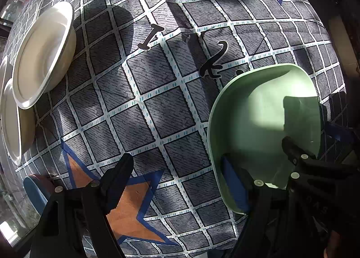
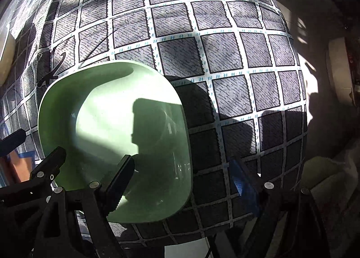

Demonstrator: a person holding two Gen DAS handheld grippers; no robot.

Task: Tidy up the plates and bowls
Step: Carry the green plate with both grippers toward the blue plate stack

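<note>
One pale green squarish plastic bowl (image 2: 117,136) is sitting on the desk (image 2: 202,55), which is wearing a grey grid-patterned cloth with coloured stars. Both tongs are gaping wide, gripping nothing: the left tongs (image 1: 180,177) are straddling its near-left rim, the right tongs (image 2: 184,177) its near-right rim. Two white round plates (image 1: 42,53) are overlapping at the far left, the nearer one (image 1: 11,123) cut off by the frame edge.

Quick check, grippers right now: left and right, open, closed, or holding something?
Left gripper: open, jaws wide apart, holding nothing.
Right gripper: open, jaws straddling the near right rim of the green bowl, not clamped.
</note>
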